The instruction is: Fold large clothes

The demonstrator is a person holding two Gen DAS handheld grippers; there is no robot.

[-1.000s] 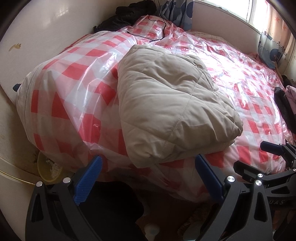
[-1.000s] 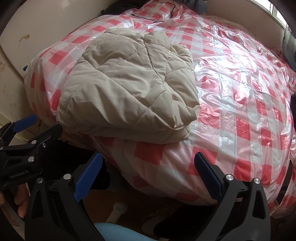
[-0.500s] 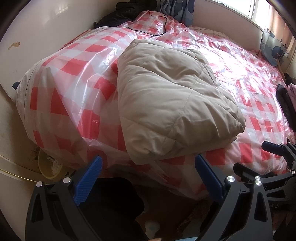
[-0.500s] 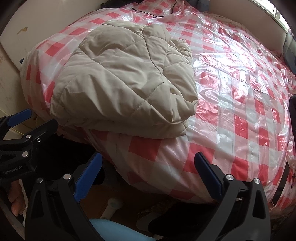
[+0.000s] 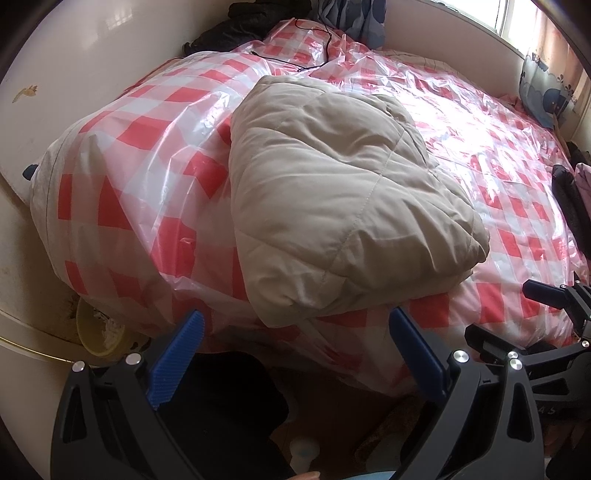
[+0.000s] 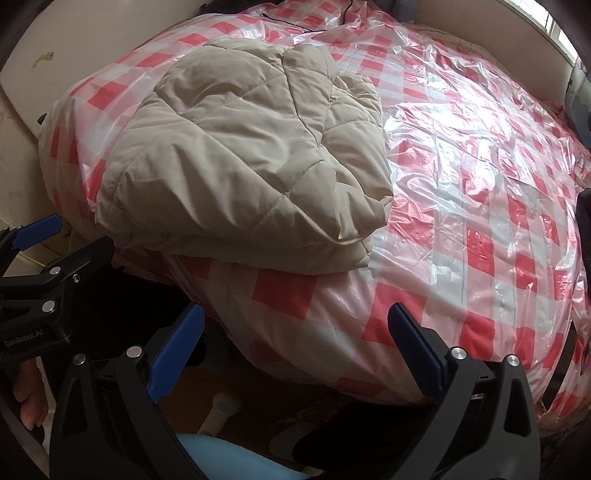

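Two hand-held grippers hang short of the near edge of a bed, both empty. The left gripper has its blue-padded jaws spread wide with nothing between them, and the right gripper is spread just as wide, also holding nothing. In the right wrist view, the left gripper shows again at the left edge, with a person's fingers wrapped around its handle; in the left wrist view, the right gripper appears at the lower right.

Just beyond both sets of jaws, a beige quilted jacket lies folded into a thick, compact bundle on the near left part of the bed, its front edge reaching the mattress edge. The bed is covered by a red-and-white checked plastic sheet, glossy and wrinkled.

A thin black cable trails across the far end of the sheet, near a heap of dark clothing against the wall. A yellow bowl sits on the floor at the bed's left corner.
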